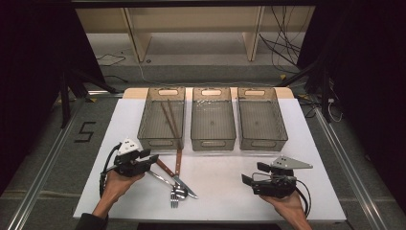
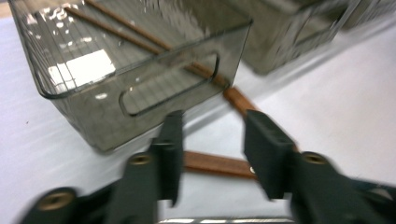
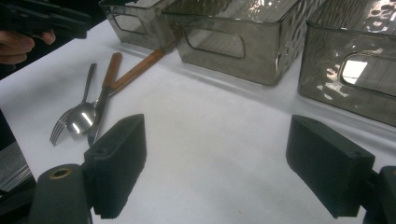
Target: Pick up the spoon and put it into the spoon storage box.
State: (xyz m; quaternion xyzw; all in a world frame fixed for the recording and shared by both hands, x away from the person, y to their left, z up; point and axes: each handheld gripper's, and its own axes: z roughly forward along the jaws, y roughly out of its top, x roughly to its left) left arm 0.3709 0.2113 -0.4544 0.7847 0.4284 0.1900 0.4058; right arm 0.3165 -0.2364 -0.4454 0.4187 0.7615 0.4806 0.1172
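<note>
1. Three bins stand in a row across the far part of the tabletop (image 1: 220, 191): left bin (image 1: 162, 139), middle bin (image 1: 213, 139), right bin (image 1: 262, 139).
2. Chopsticks (image 1: 169, 117) lie in the left bin.
3. Two knives (image 1: 174, 170), a fork (image 1: 174, 197) and a spoon (image 1: 179, 192) lie crossed on the tabletop, near of the left bin.
4. The left gripper (image 1: 152, 158) is left of the knives; the right gripper (image 1: 253, 173) is near of the right bin.

Three bins (image 1: 213, 120) wall the far side; cutlery (image 1: 174, 182) clutters the left; the middle lies open.

black hand-held gripper (image 1: 152, 157), grey plate (image 1: 291, 163)
</note>
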